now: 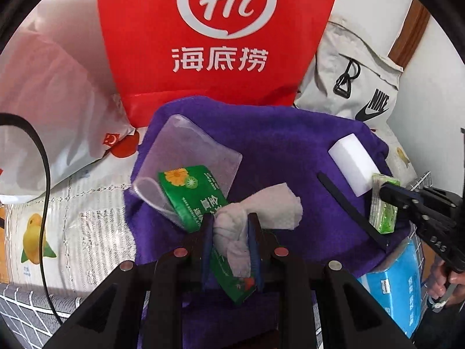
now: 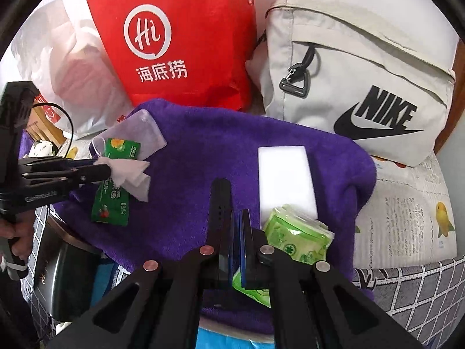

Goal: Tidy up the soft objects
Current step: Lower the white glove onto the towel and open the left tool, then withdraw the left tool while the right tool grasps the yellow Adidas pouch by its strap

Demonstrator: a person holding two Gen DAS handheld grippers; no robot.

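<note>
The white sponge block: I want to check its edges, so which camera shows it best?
The right wrist view shows the white sponge block best: large, near centre on the purple towel, with only its near end hidden behind the green tissue pack. The left wrist view shows it smaller, far right and distorted.

Green packet [image 1: 197, 200] partly under the crumpled tissue [image 1: 255, 212]; blue pack [image 1: 398, 288] half beneath the purple towel [image 1: 290, 151]
</note>
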